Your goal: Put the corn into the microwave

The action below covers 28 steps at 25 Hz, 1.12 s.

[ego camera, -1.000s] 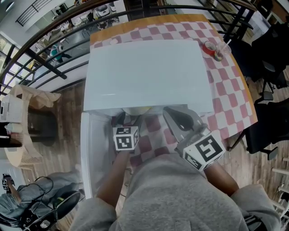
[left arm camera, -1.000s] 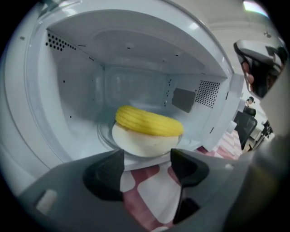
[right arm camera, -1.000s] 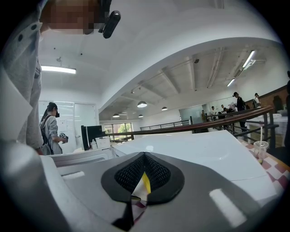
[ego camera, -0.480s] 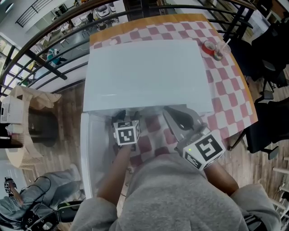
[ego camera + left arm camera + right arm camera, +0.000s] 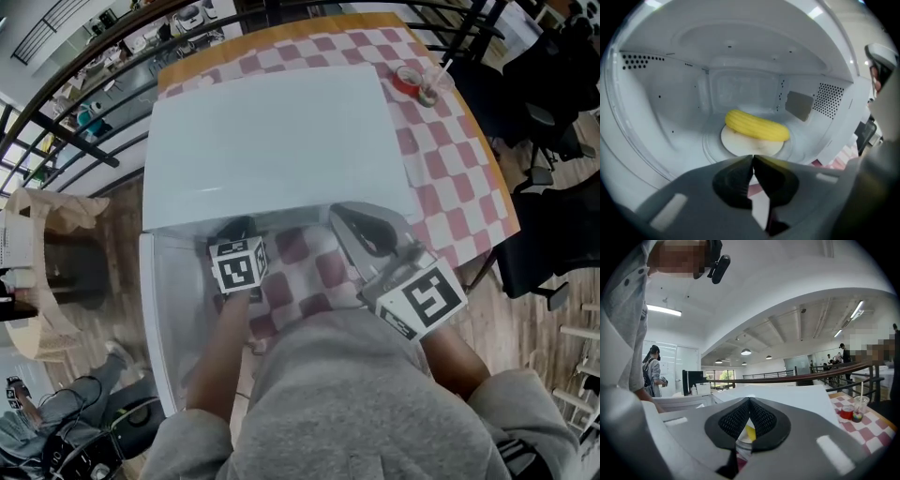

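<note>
Both grippers are clenched and empty. Your left gripper [image 5: 753, 159], wide a second ago, has closed on nothing at the mouth of the microwave [image 5: 661, 103]. The corn [image 5: 757, 125] lies on the turntable [image 5: 740, 145] at the far end inside. Your right gripper [image 5: 750, 405] waits outside, to the right. Only the open door [image 5: 173, 319] seems left.

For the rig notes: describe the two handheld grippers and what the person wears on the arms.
Both the left gripper and right gripper have grey bodies with black fingers, the right's cross-hatched. Each carries a white cube with black square markers. The person wears a grey top.
</note>
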Available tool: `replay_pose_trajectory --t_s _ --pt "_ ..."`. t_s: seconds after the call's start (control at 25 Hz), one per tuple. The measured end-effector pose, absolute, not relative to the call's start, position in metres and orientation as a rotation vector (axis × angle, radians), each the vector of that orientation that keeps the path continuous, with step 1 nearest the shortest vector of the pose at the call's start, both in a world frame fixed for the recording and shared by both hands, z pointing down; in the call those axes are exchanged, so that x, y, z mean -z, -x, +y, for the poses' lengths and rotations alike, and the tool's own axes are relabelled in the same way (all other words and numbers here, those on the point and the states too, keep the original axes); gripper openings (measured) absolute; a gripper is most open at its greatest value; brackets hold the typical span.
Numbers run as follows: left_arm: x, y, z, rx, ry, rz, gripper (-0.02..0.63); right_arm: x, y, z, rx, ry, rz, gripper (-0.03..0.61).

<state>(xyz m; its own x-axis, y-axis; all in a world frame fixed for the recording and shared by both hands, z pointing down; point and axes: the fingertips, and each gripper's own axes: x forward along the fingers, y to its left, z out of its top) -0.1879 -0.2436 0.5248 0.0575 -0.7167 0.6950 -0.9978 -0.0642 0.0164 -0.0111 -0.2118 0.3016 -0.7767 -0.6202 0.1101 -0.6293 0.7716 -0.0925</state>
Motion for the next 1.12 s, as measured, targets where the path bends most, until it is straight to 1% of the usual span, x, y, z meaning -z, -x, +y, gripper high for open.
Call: replay_pose_trajectory --t_s 0.2,0.52,0.64,0.84,1.12 --pt "-0.488 0.190 -0.227 -0.640 -1.924 -1.875 0.011 -0.298 -0.032 -0.224 -0.179 -1.112 -2.837 0.000" --pt "-0.438 0.166 -0.176 -0.436 -1.978 -1.904 0.011 -0.307 -0.078 -0.217 -0.195 -1.201 -2.762 0.000" --pt "-0.420 0.157 -0.158 -0.366 -2.011 -1.897 0.011 -0.311 -0.081 -0.202 -0.206 -1.222 -2.750 0.000" --pt "-0.389 0.141 -0.121 -0.332 -2.112 -1.896 0.011 -0.307 -0.073 -0.164 -0.193 -1.220 -2.754 0.000" --pt "-0.352 0.123 -0.034 -0.326 -2.234 -1.911 0.011 -0.298 -0.064 -0.088 -0.160 -1.223 -2.759 0.000"
